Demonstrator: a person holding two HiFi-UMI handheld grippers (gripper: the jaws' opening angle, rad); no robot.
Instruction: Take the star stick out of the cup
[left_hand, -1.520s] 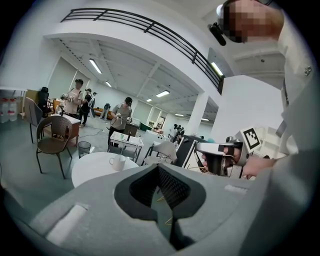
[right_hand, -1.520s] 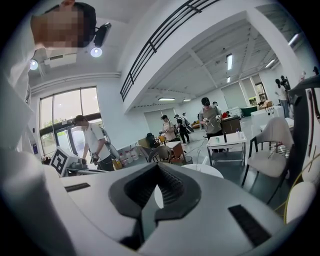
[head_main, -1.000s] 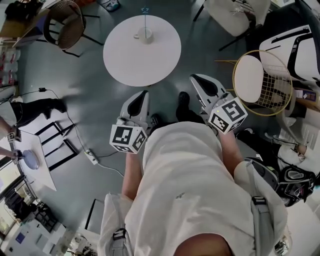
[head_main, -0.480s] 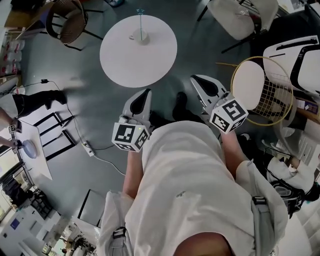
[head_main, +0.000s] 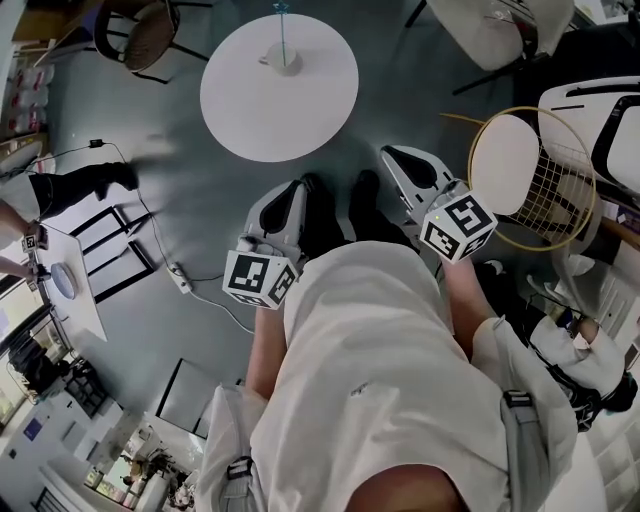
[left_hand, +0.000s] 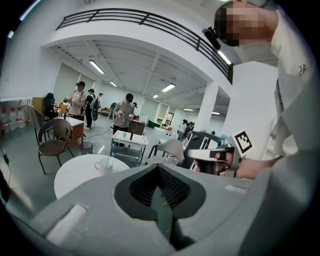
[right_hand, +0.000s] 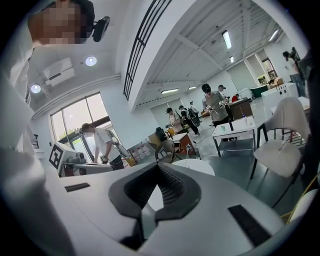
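Observation:
In the head view a white cup (head_main: 284, 62) stands at the far side of a round white table (head_main: 270, 105), with the thin star stick (head_main: 281, 25) upright in it. Both grippers hang short of the table, near the person's waist. My left gripper (head_main: 290, 188) and right gripper (head_main: 393, 155) are shut with nothing in them. The left gripper view has the cup (left_hand: 104, 166) and stick (left_hand: 109, 153) beyond my shut left gripper (left_hand: 159, 169). In the right gripper view the stick (right_hand: 187, 156) rises over the table (right_hand: 196, 165) behind my shut right gripper (right_hand: 159, 167).
A wicker chair (head_main: 150, 35) stands far left of the table, a white chair (head_main: 500, 25) far right, and a gold wire-frame seat (head_main: 520, 165) just right of my right gripper. A power strip and cable (head_main: 180, 278) lie on the floor. Several people stand at desks behind.
The person has stepped toward the table; dark shoes now show between the grippers. Both grippers stay shut at the same height by the waist.

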